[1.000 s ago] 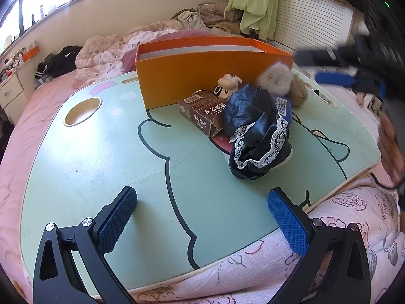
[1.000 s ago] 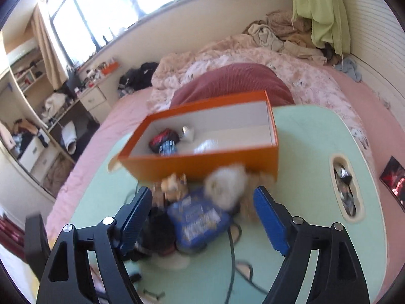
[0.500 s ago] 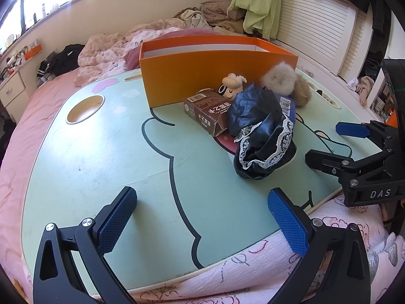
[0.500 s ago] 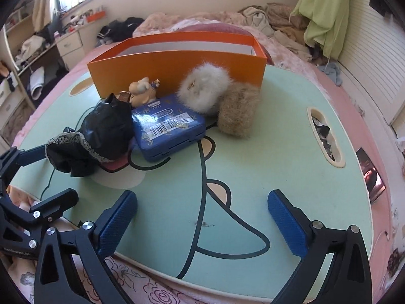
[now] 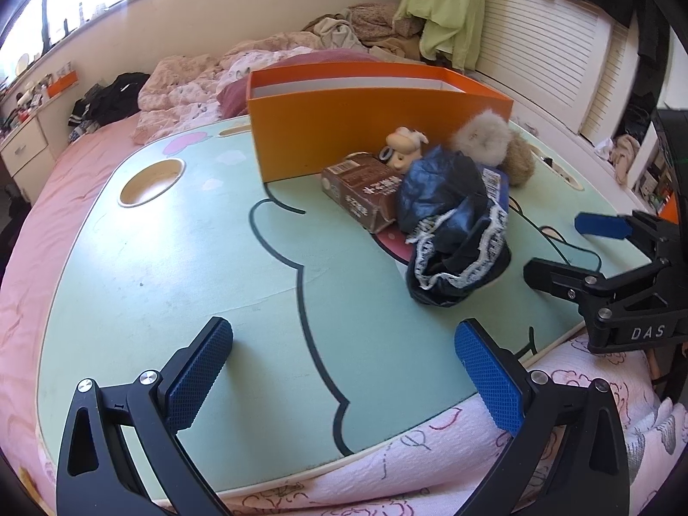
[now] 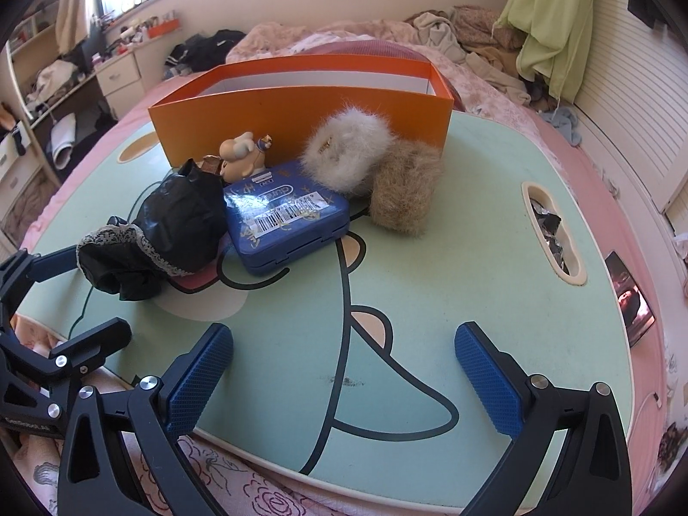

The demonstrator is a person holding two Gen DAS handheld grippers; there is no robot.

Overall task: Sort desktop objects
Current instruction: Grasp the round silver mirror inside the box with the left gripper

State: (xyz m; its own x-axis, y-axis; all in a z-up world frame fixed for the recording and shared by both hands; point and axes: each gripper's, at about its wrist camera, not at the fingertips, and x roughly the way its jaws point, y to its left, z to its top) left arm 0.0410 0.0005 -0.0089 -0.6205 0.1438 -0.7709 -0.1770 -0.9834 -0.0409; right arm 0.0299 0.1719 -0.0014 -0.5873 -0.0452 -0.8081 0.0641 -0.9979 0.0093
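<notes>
An orange box (image 5: 378,129) (image 6: 301,116) stands open at the back of the green lap table (image 5: 172,258) (image 6: 473,266). In front of it lie a brown carton (image 5: 365,193), a small cream figurine (image 5: 404,146) (image 6: 243,159), a black lace-trimmed cloth (image 5: 451,223) (image 6: 163,232), a blue case (image 6: 288,215), a white fur puff (image 6: 348,150) and a tan fur puff (image 6: 404,189). My left gripper (image 5: 344,370) is open and empty above the table's near edge. My right gripper (image 6: 344,378) is open and empty, also at the near edge; it shows at the right of the left wrist view (image 5: 572,249).
The table rests on a pink bed. It has a round cup hole (image 5: 150,180) at the left and a slot with foil scraps (image 6: 554,232) at the right. Bedding and clothes (image 5: 258,69) pile behind the box. A drawer unit (image 6: 120,77) stands far left.
The right gripper swung down from above the box to the table's near edge a second ago. Over the last half second both views have barely shifted.
</notes>
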